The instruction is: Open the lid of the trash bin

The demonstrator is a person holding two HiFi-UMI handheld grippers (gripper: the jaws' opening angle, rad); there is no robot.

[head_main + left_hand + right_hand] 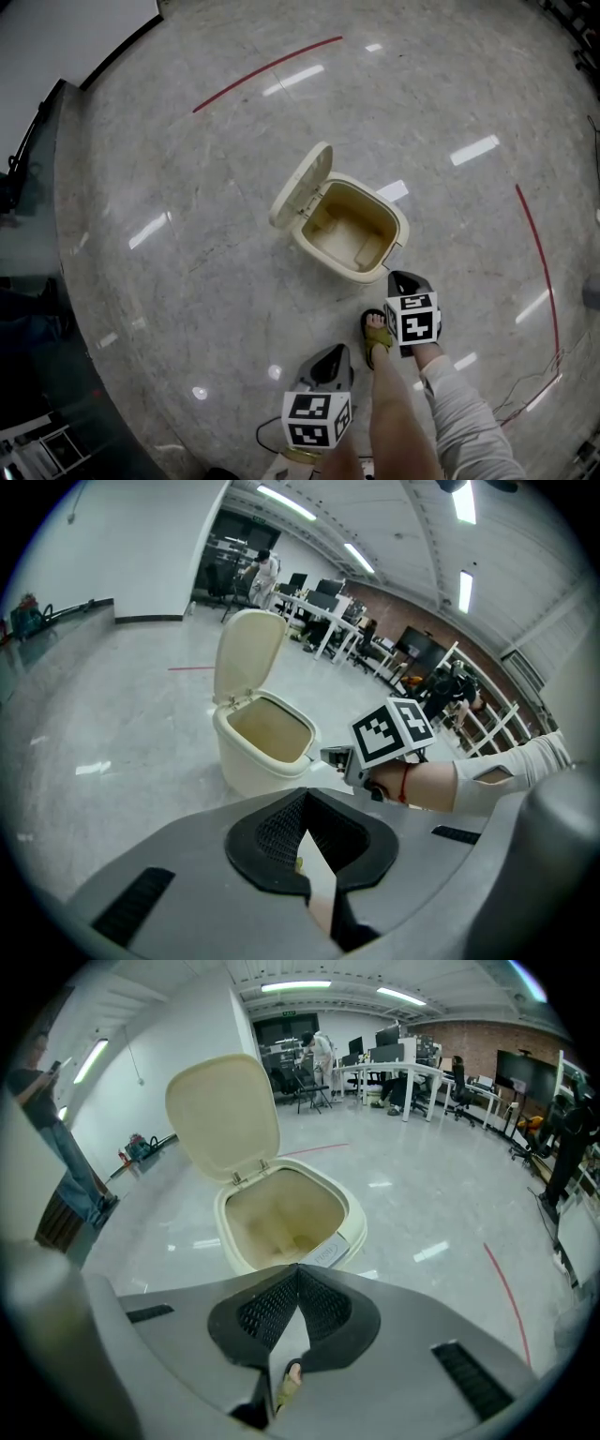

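A cream trash bin (pixel 361 251) stands on the floor with its lid (pixel 302 185) swung up and back, and its inside looks empty. My right gripper (pixel 399 276) is shut and holds nothing, with its tip just in front of the bin's near rim. In the right gripper view the bin (pixel 246 1253) and raised lid (pixel 225 1115) fill the middle, and the push tab (pixel 324 1254) sits right before the right gripper (pixel 298 1270). My left gripper (pixel 332 350) hangs shut farther back. The left gripper (pixel 303 795) faces the bin (pixel 246 769) and the right gripper (pixel 334 756).
A foot in a yellow sandal (pixel 376 335) stands just behind the bin. Red tape lines (pixel 267 71) cross the polished floor. A dark glass barrier (pixel 37 244) runs along the left. Cables (pixel 530 389) lie at the right. Desks and people (pixel 394 1063) stand far off.
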